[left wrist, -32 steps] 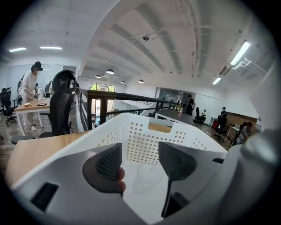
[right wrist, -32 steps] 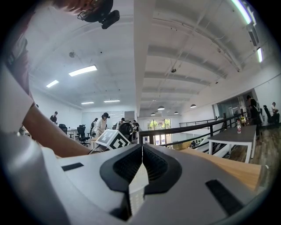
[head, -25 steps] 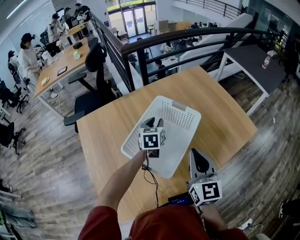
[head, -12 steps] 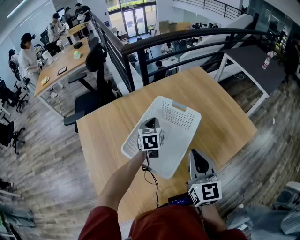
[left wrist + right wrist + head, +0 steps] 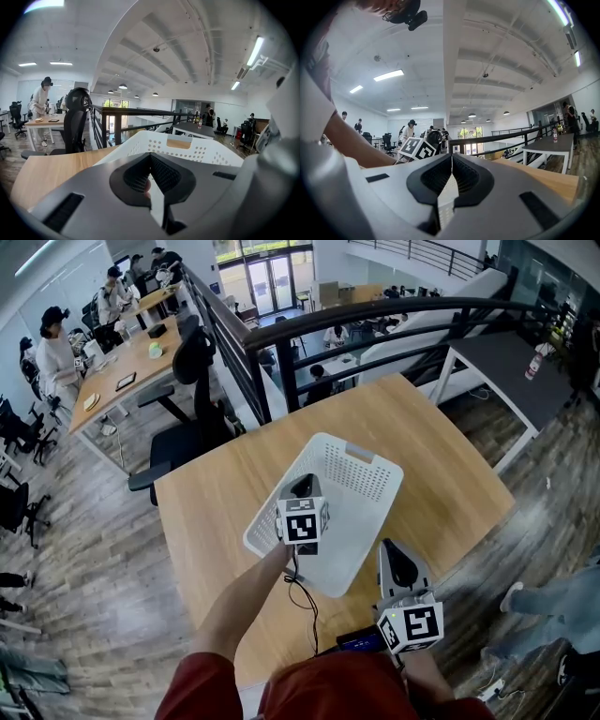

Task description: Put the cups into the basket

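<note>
- Basket, white, perforated: set on the wooden table, directly under and ahead of the left fingers, its far rim seen beyond their tips. The part beneath the left gripper is covered, so contents there cannot be made out.
- Left gripper: jaws pressed together, nothing clamped; held over the basket's near-left part on an outstretched bare forearm.
- Right gripper: jaws pressed together, empty; kept low by the body, tips just beside the basket's near corner.
- Bare tabletop is left beyond and rightward of the right fingers; a dark railing runs past the table's far edge.
</note>
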`<action>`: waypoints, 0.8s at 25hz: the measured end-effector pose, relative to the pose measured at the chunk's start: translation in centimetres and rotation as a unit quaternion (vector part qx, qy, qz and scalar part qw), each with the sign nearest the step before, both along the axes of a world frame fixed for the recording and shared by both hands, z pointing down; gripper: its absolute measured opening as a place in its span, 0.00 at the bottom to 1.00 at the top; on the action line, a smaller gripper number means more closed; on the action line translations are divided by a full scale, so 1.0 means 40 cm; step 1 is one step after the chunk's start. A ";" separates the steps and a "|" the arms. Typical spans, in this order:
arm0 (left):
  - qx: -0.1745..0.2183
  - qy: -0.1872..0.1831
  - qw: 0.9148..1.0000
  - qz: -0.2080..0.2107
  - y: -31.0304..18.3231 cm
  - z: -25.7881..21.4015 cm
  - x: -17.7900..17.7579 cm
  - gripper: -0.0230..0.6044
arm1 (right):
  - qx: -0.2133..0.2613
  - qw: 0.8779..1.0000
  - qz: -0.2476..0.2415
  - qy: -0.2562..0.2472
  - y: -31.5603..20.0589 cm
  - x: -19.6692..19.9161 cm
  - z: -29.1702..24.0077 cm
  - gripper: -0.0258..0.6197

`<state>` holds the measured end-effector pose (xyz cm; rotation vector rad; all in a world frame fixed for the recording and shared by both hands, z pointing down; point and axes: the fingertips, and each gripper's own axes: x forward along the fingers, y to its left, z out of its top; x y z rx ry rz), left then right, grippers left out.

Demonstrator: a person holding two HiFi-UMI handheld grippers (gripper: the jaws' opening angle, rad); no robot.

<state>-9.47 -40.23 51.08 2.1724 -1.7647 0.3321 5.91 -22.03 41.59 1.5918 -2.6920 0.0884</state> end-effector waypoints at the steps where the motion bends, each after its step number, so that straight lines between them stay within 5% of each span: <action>1: 0.004 0.004 1.000 -0.002 -0.001 -0.005 -0.002 0.05 | 0.001 1.000 -0.002 0.000 0.001 -0.002 0.001 0.06; 20: 0.082 0.047 0.996 0.003 0.058 -0.155 -0.011 0.05 | 0.004 1.000 -0.006 0.004 0.001 -0.002 0.001 0.06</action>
